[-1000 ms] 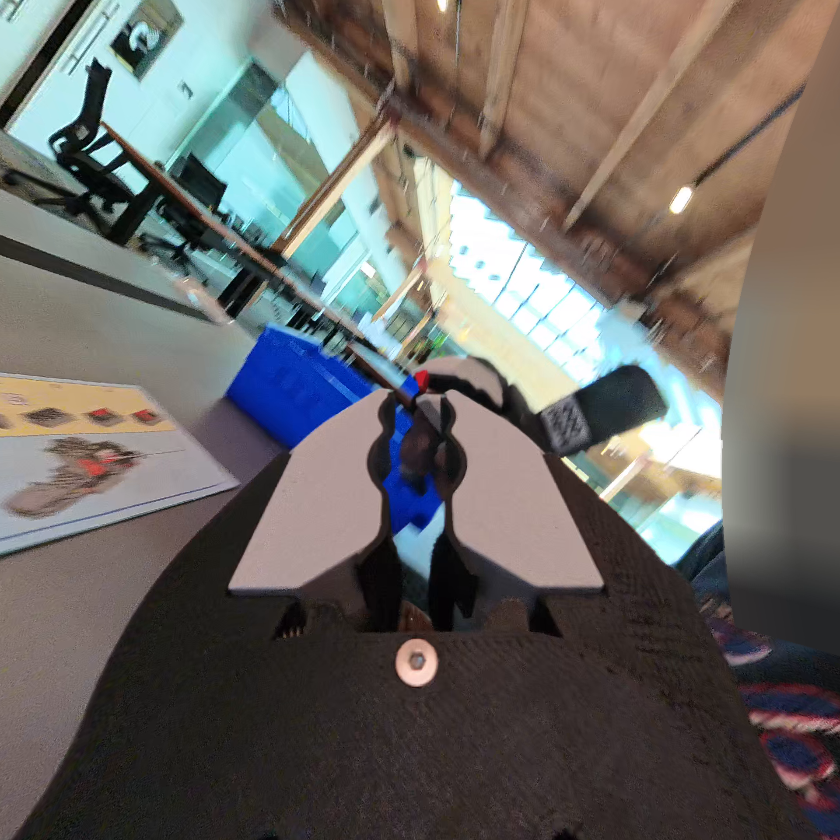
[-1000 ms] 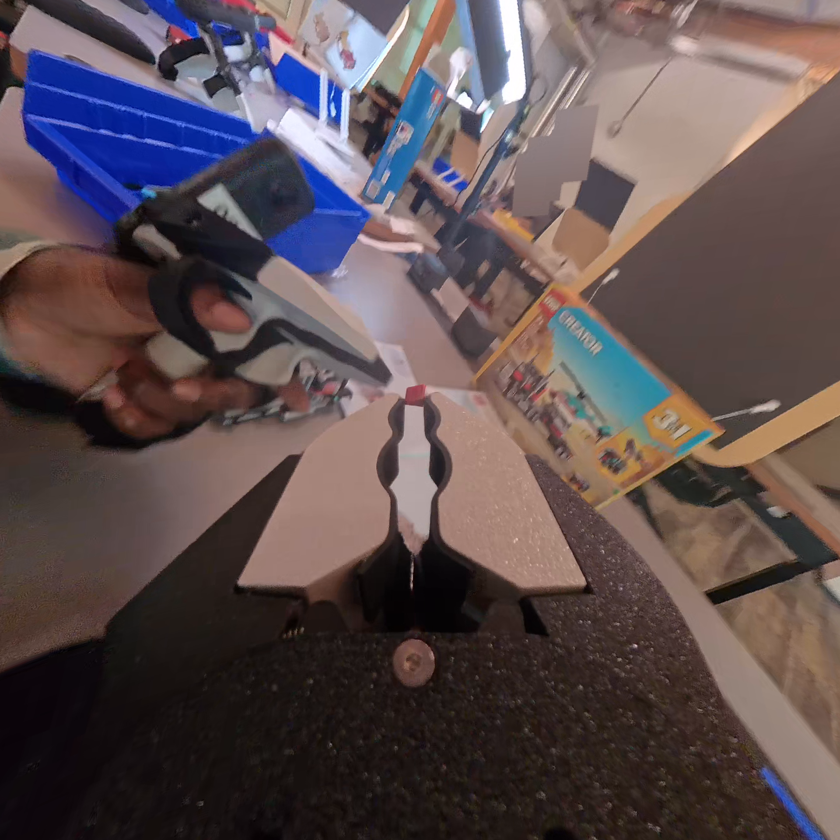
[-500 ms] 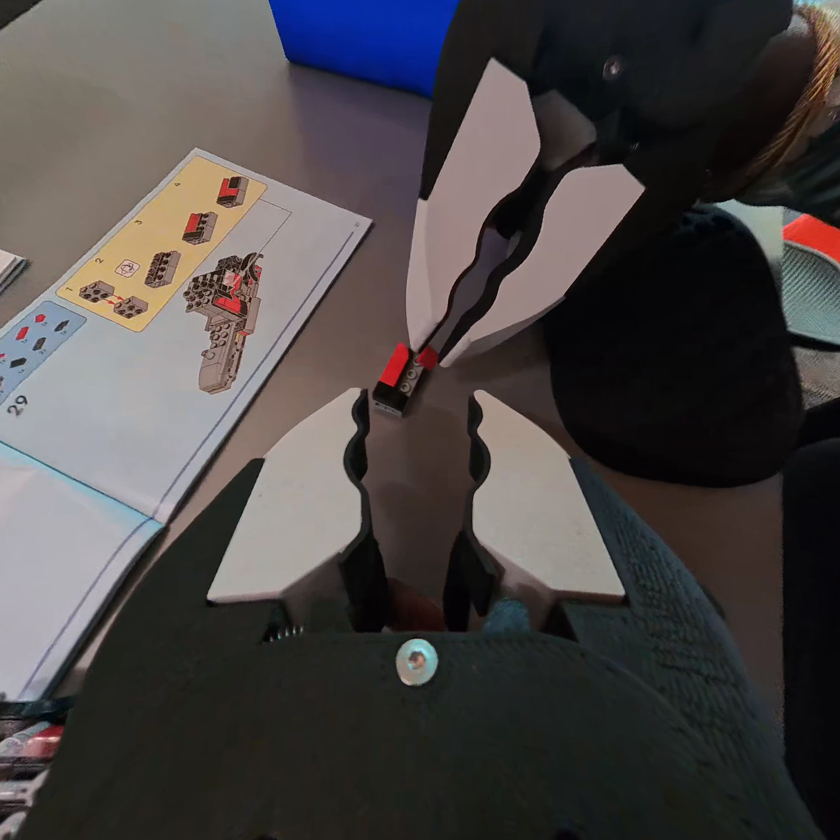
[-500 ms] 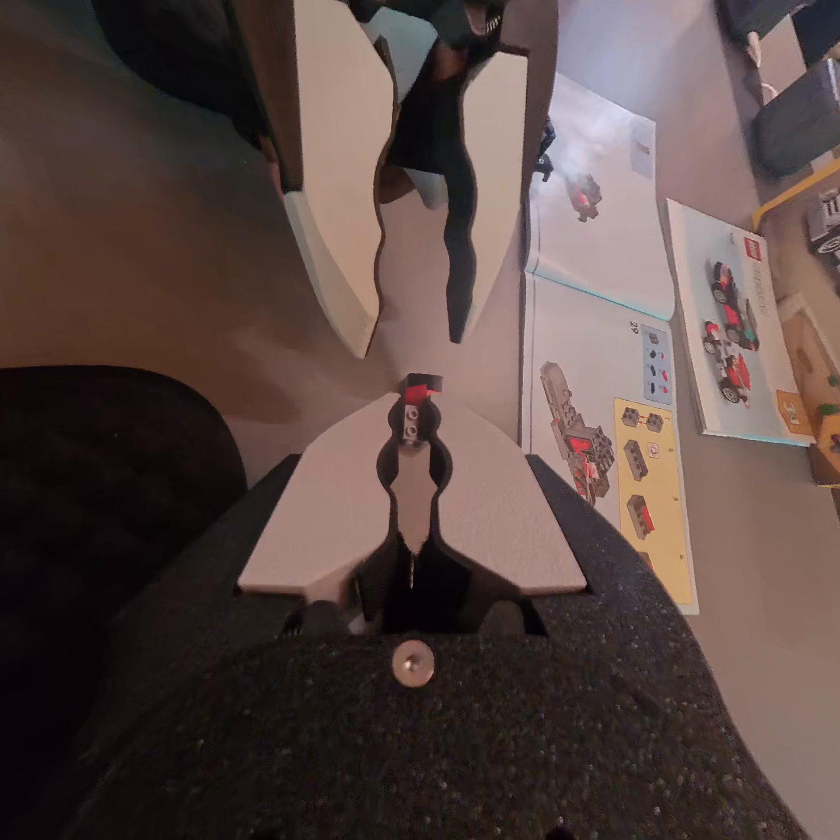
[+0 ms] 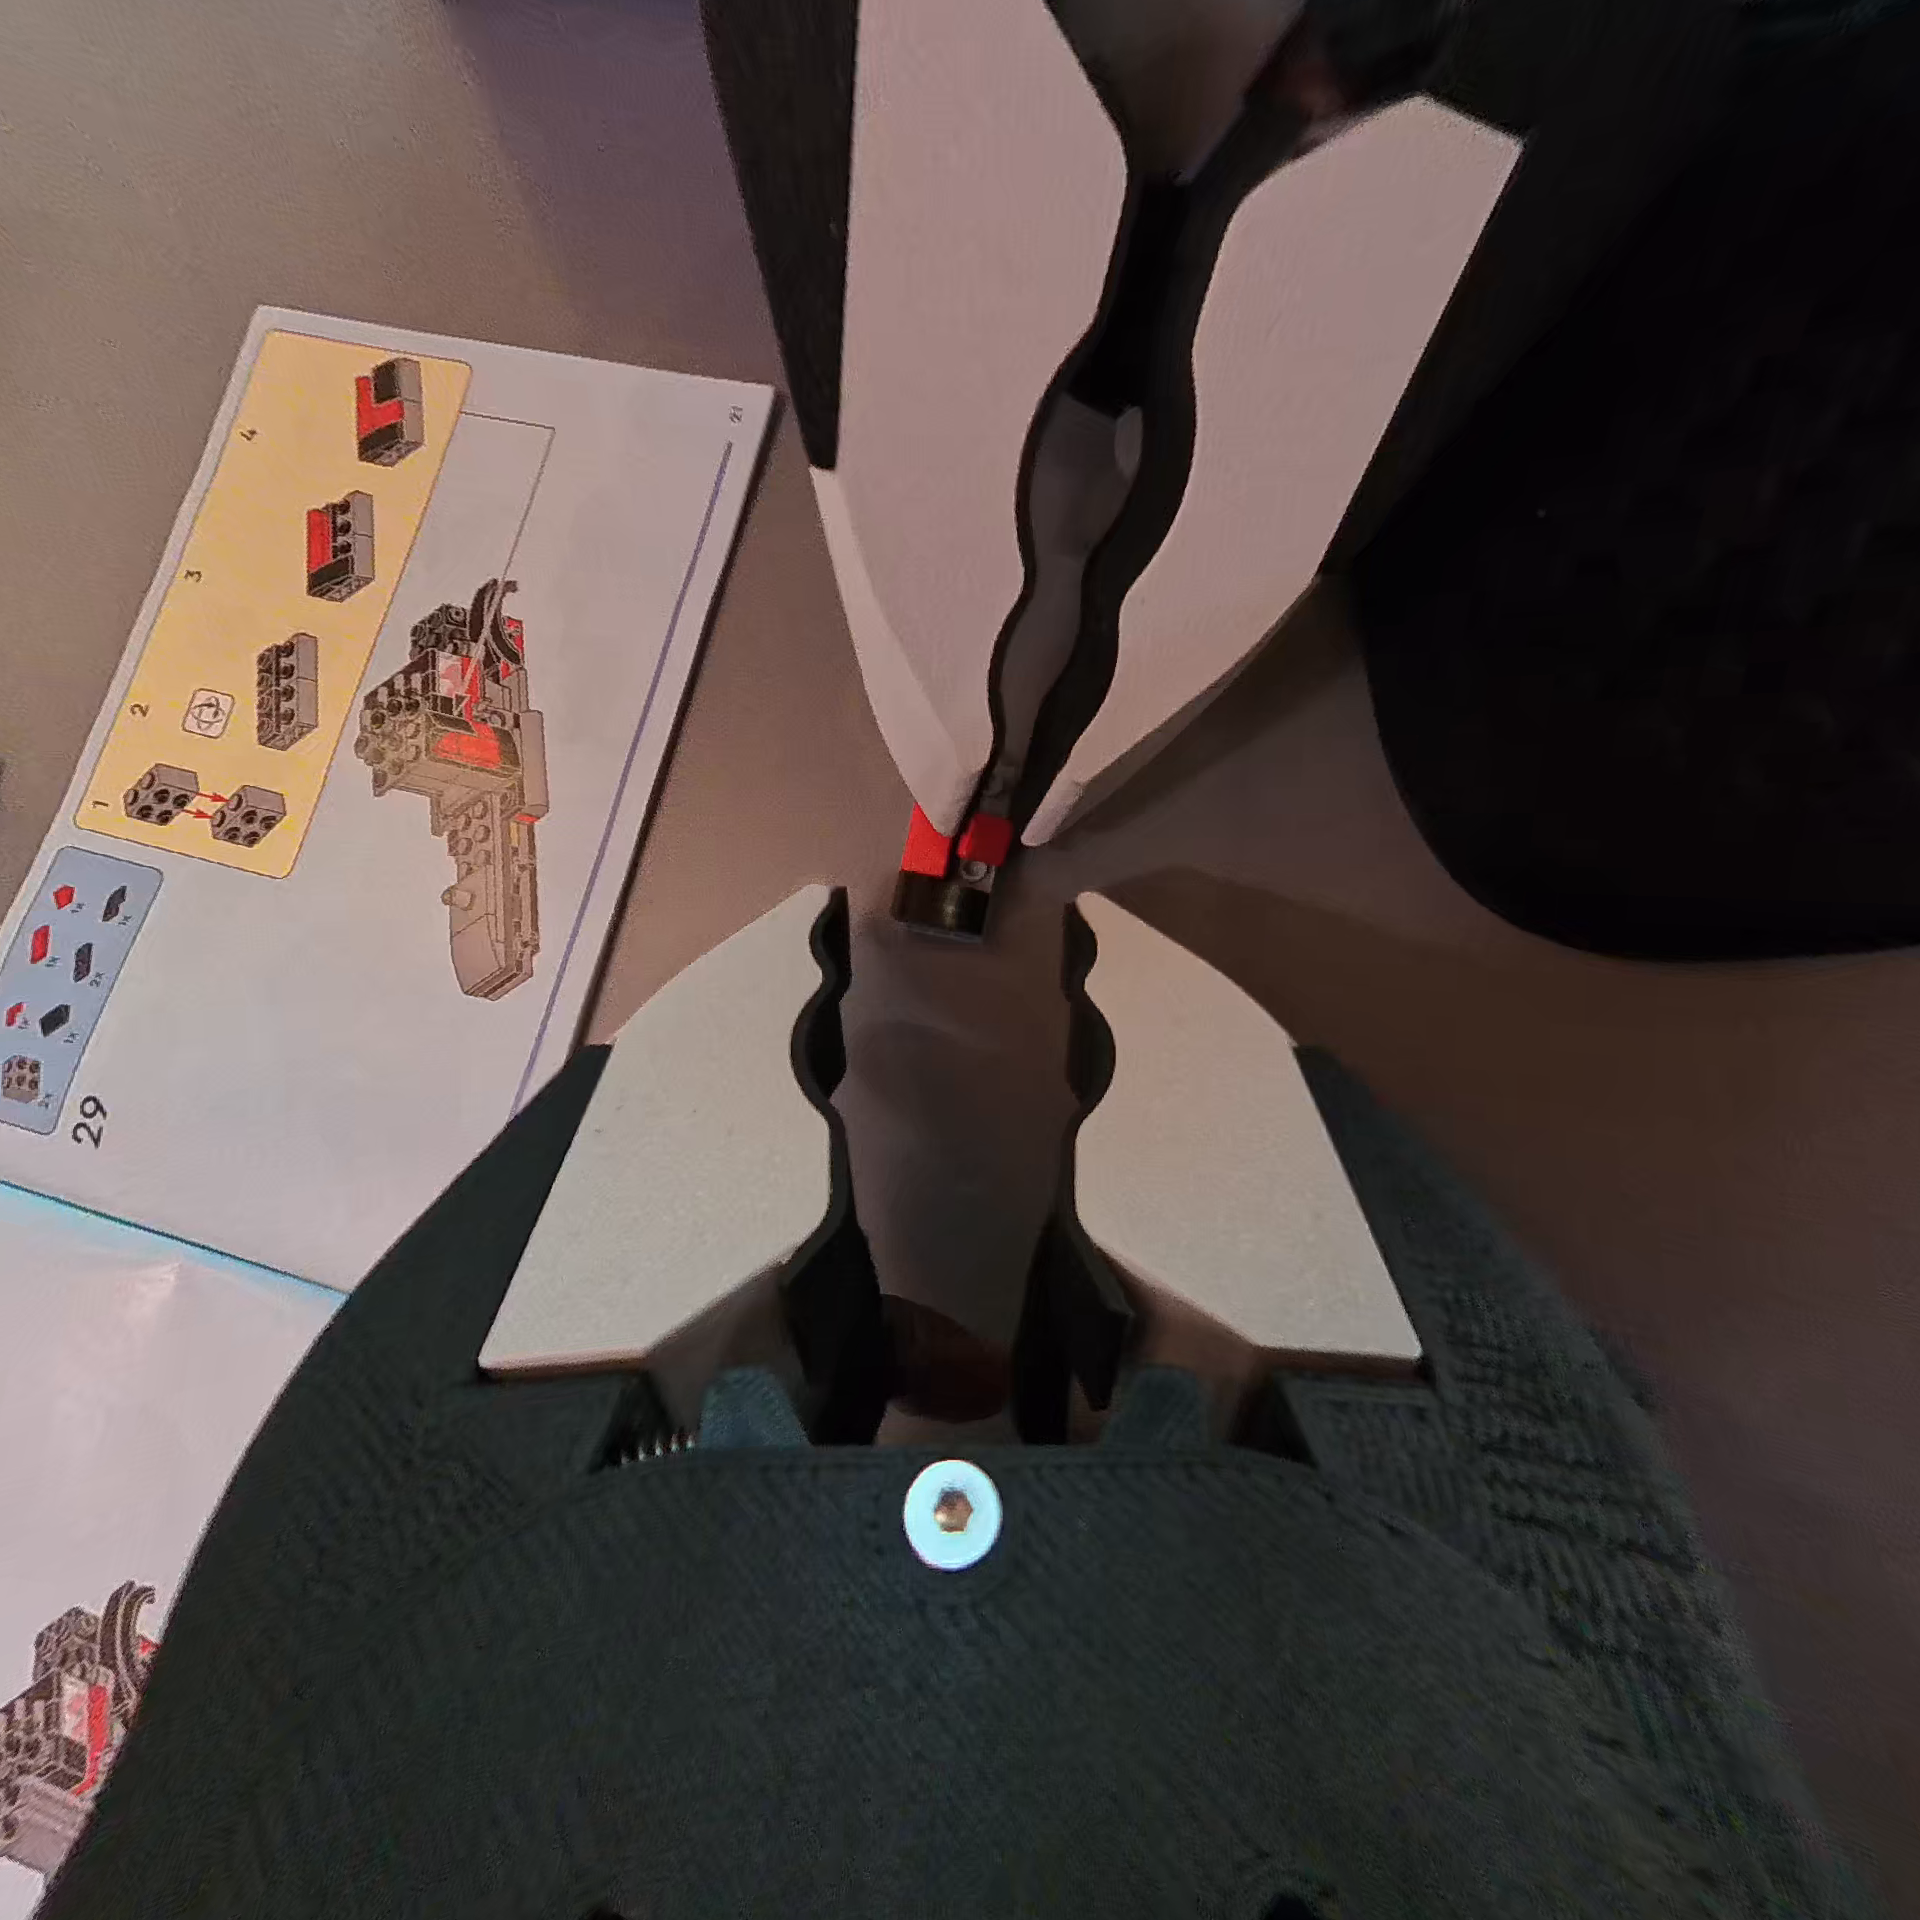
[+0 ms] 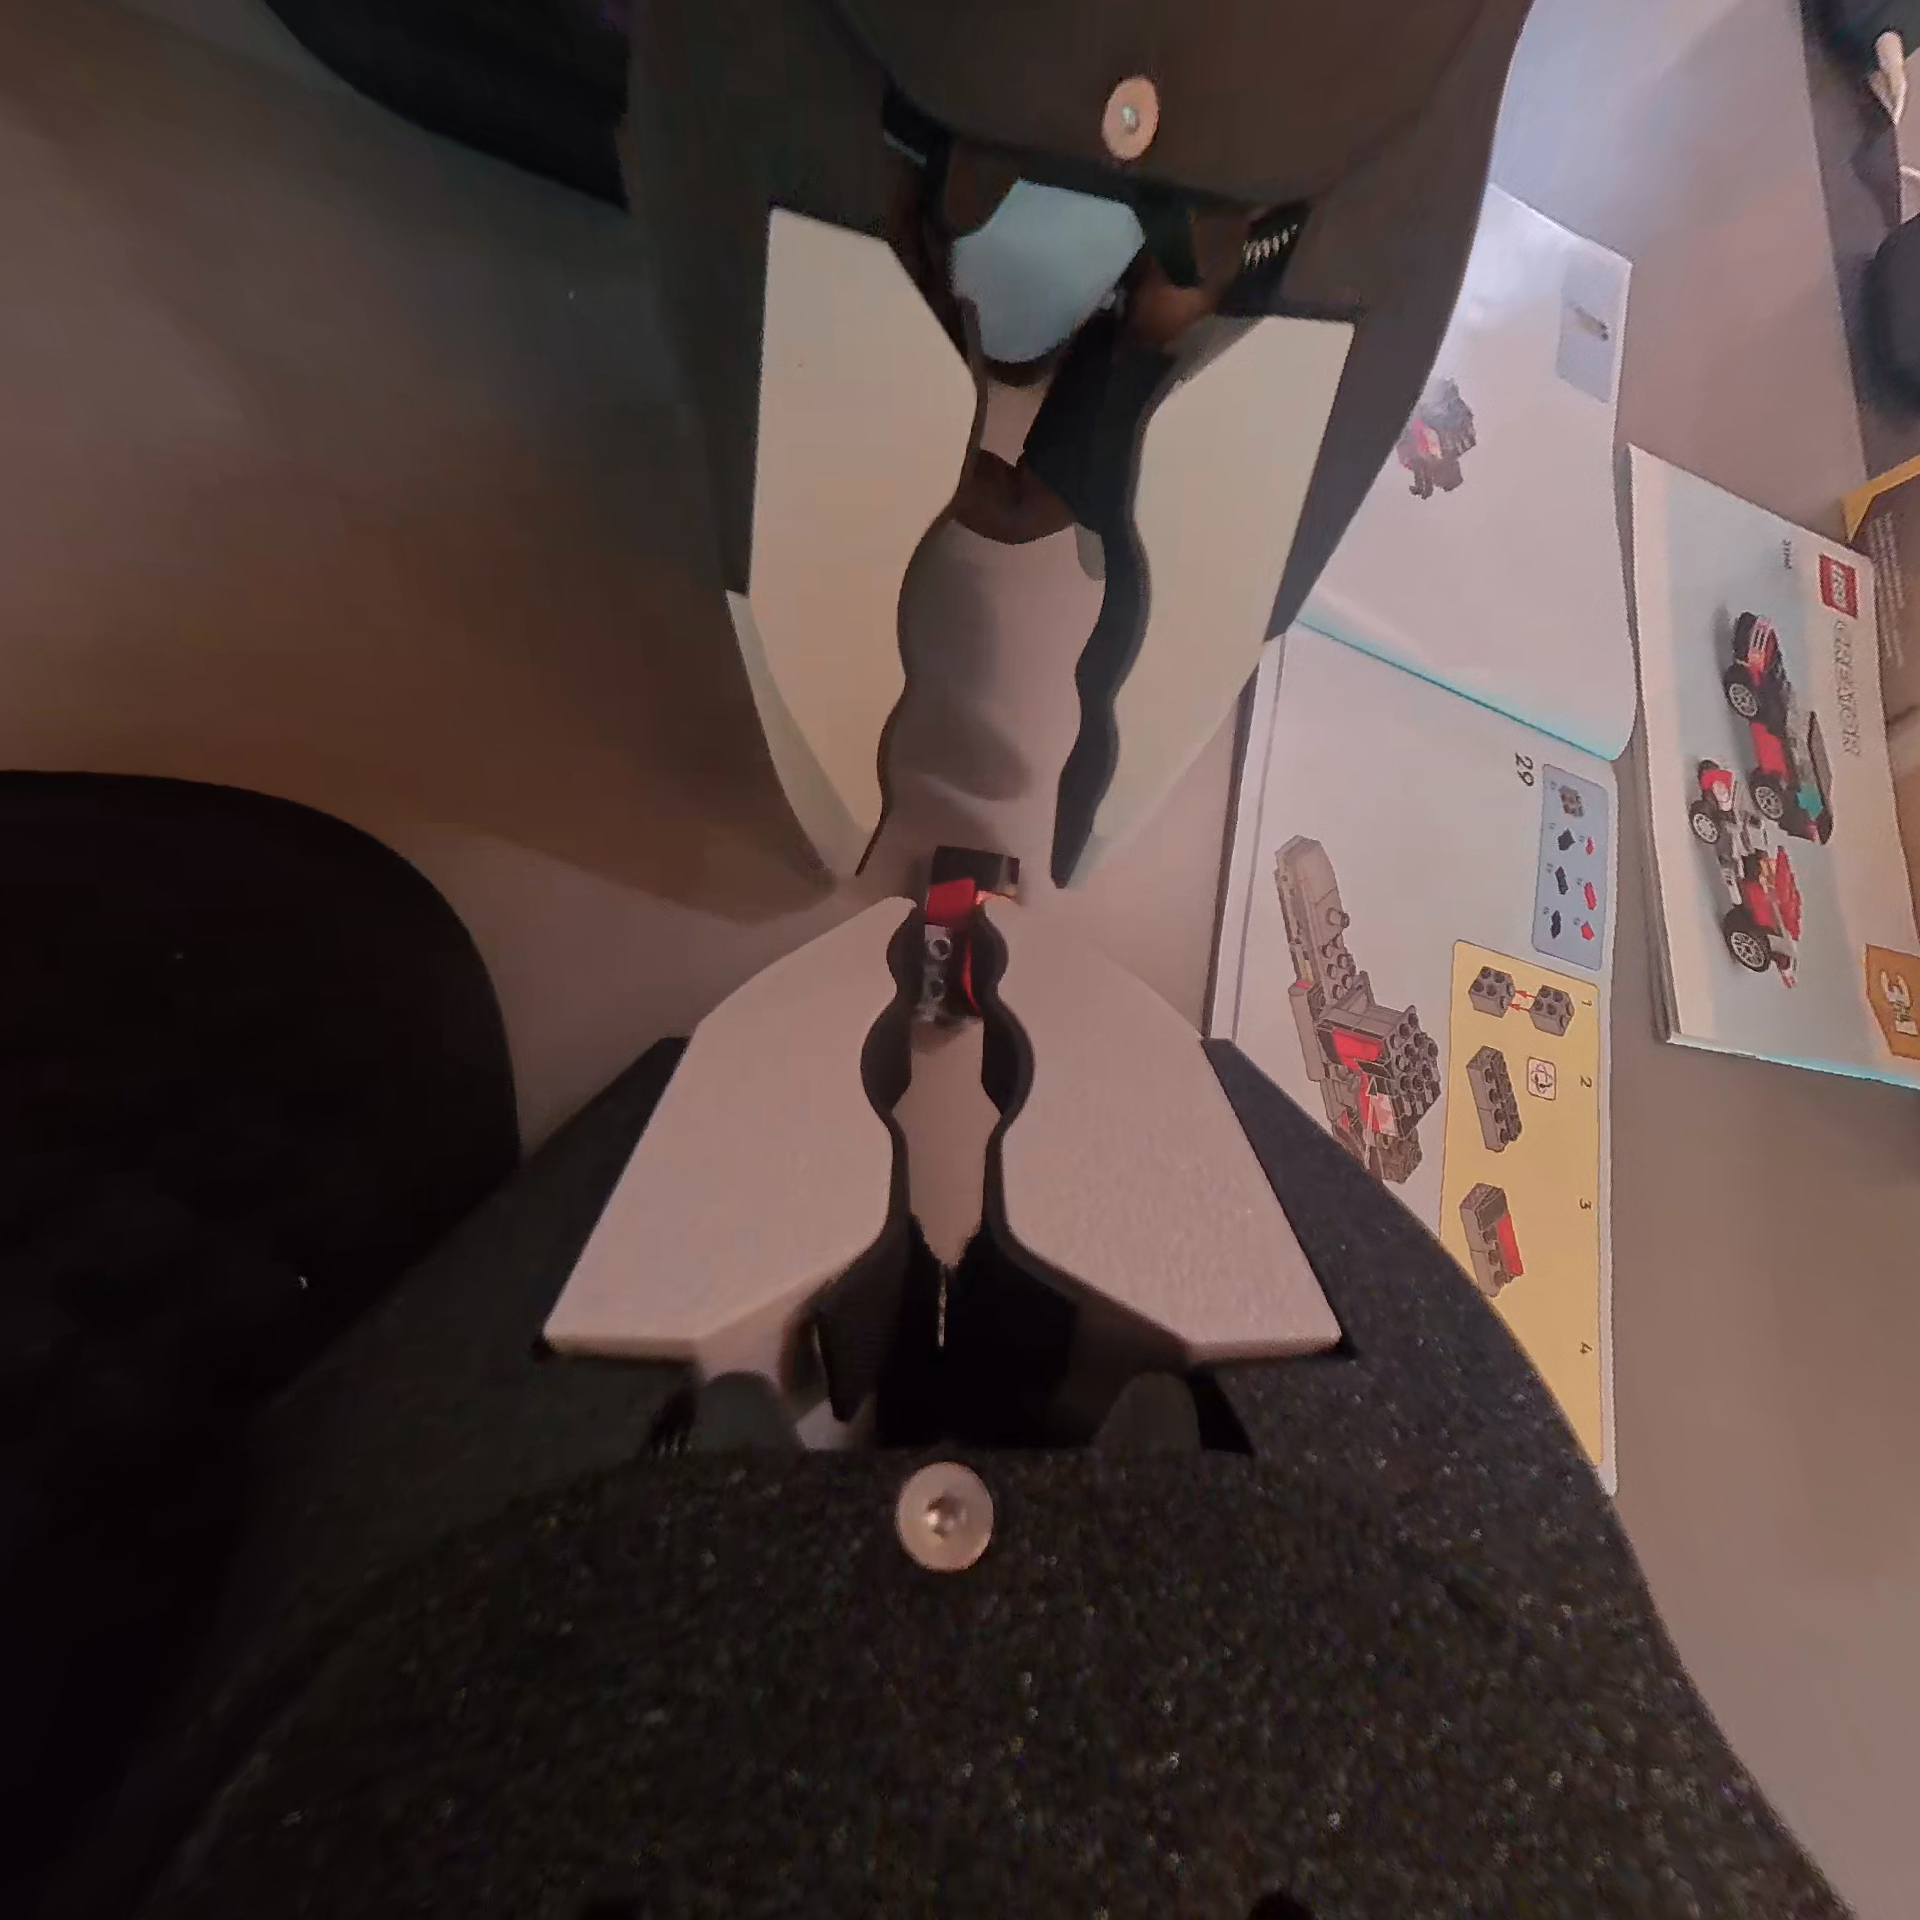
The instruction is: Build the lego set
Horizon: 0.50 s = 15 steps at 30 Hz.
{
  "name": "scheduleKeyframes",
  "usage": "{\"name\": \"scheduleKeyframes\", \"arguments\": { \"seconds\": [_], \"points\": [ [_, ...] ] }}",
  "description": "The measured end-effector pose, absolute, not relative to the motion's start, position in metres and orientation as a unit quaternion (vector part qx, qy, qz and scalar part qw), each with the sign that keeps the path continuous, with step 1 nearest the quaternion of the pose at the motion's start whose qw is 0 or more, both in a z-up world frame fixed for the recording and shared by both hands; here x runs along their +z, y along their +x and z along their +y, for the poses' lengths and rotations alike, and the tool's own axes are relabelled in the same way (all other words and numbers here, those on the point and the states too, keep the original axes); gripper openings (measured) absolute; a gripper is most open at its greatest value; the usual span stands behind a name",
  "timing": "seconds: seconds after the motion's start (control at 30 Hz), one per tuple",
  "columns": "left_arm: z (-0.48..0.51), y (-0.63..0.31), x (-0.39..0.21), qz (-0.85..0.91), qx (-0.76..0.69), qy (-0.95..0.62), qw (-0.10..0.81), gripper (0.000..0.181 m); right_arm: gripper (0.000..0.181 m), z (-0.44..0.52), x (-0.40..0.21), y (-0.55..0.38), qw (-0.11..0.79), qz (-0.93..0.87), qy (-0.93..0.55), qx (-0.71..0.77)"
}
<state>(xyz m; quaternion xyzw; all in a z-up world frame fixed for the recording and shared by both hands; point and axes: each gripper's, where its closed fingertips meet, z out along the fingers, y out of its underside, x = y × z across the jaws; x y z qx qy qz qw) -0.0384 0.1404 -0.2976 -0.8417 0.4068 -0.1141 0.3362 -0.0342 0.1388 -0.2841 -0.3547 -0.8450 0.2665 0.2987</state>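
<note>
A small red, black and grey brick assembly (image 6: 948, 935) is clamped in the tips of my right gripper (image 6: 951, 914), which is shut on it just above the grey table. In the left wrist view the assembly (image 5: 951, 878) hangs from the right gripper (image 5: 997, 826), which comes in from the top. My left gripper (image 5: 956, 914) is open and empty. Its fingertips (image 5: 826, 914) stand on either side of the assembly's black end, close to it but apart. In the right wrist view the left gripper (image 6: 961, 878) comes in from the top, tip to tip with the right.
An open instruction booklet (image 5: 312, 727) lies on the table (image 5: 520, 156) left of the grippers; it also shows in the right wrist view (image 6: 1455, 883). A second booklet (image 6: 1766, 779) lies beyond it. A dark rounded object (image 5: 1662, 520) sits on the other side. Left and right tips are no more than a few centimetres apart.
Both grippers swung down from pointing into the room to pointing at the table. The left gripper opened. Over the last half second the two grippers closed in on each other around the assembly.
</note>
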Motion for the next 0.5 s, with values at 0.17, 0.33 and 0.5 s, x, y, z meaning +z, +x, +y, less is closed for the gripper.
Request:
{"name": "scheduleKeyframes", "arguments": {
  "seconds": [0.17,0.33,0.5],
  "points": [
    [0.1410,-0.0374,-0.3008,0.416,-0.116,-0.841,0.326,0.025,0.008,0.1395,-0.2868,-0.0343,0.298,-0.846,-0.356,0.263],
    [0.1395,-0.0352,-0.3036,0.422,-0.120,-0.841,0.316,0.019,0.008,0.1389,-0.2886,-0.0344,0.305,-0.849,-0.349,0.255],
    [0.1387,-0.0341,-0.3034,0.424,-0.116,-0.839,0.321,0.018,0.008,0.1388,-0.2895,-0.0327,0.313,-0.865,-0.323,0.224]
  ]
}}
